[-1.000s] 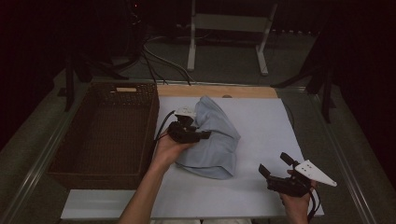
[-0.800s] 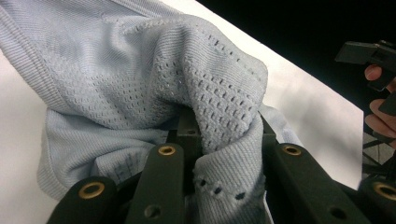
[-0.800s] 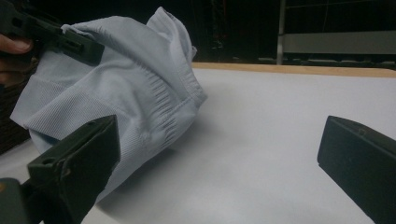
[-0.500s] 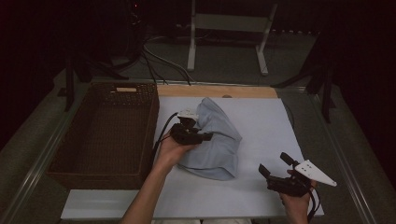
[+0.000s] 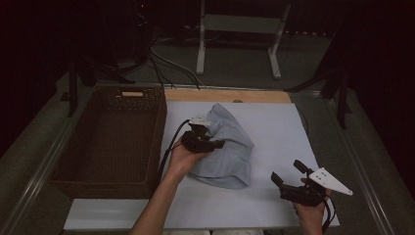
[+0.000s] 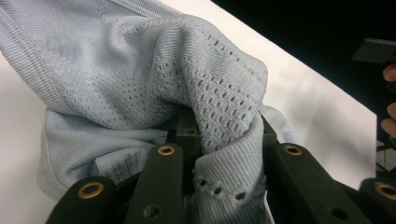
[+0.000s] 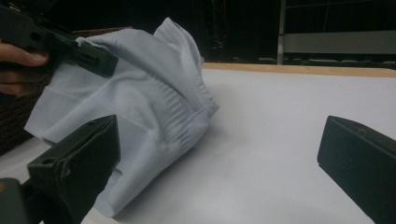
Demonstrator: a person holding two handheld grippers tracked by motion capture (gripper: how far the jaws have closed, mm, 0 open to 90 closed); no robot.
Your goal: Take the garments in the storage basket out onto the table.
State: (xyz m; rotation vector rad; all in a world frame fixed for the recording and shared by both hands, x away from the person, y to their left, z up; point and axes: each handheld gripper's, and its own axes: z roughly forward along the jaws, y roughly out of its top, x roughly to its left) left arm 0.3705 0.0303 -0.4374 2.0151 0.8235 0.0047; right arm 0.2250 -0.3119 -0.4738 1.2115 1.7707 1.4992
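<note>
Table [image 5: 274, 122]: the white sheet spans mid-frame, with the wicker basket [image 5: 112, 142] at its left, holding nothing. The light blue knit garment [image 5: 227, 147] is bunched at centre frame, barely shifted over the last second. My left gripper [image 5: 211, 143] remains clamped on a fold of it, cloth pinched between the jaws. My right gripper [image 5: 288, 178] idles at lower right, jaws spread. I judge the grasp secure; lifting toward the basket comes next.

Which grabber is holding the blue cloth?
The left gripper: its jaws pinch a fold of the cloth. The right gripper is open, off the cloth.
</note>
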